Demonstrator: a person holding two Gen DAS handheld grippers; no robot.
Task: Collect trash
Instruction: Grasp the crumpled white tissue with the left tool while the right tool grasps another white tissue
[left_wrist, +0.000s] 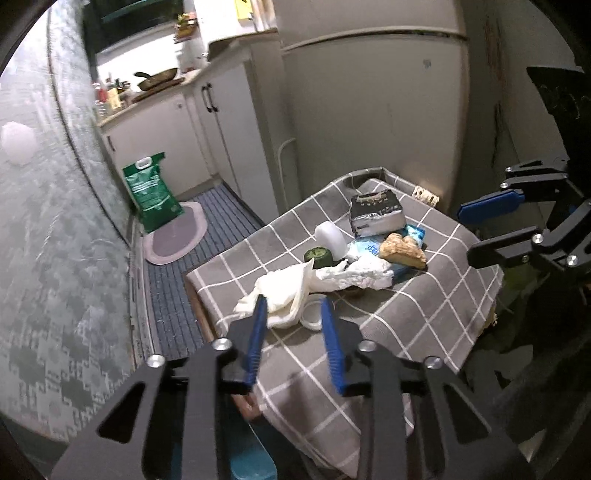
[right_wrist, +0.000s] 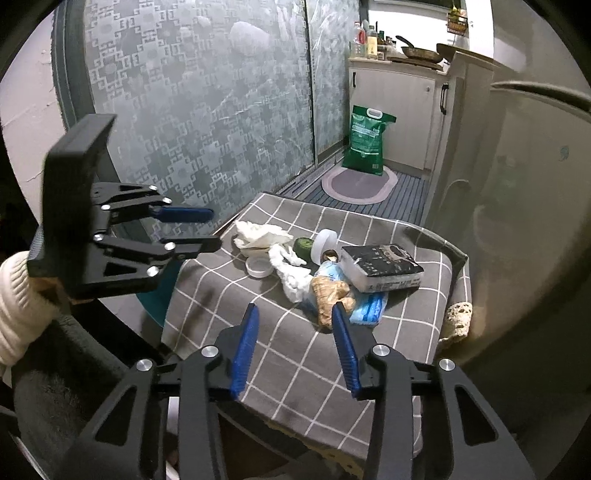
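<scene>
Trash lies on a small table with a grey checked cloth (left_wrist: 413, 317): a white crumpled glove (left_wrist: 284, 295), twisted white paper (left_wrist: 354, 275), a clear tape ring (left_wrist: 312, 314), a green roll (left_wrist: 317, 256), a white round lid (left_wrist: 330, 238), a dark snack bag (left_wrist: 376, 214), a blue wrapper (left_wrist: 364, 249) and a ginger root (left_wrist: 402, 249). My left gripper (left_wrist: 293, 306) is open, its fingers on either side of the glove and tape ring. My right gripper (right_wrist: 293, 312) is open just before the ginger root (right_wrist: 330, 295), over the cloth (right_wrist: 295, 365).
A green sack (left_wrist: 151, 192) stands on an oval mat (left_wrist: 177, 236) on the kitchen floor. A patterned glass sliding door (left_wrist: 48, 221) runs along the left. A fridge (left_wrist: 369, 110) stands behind the table. White cabinets (left_wrist: 207, 125) with a pan are at the back.
</scene>
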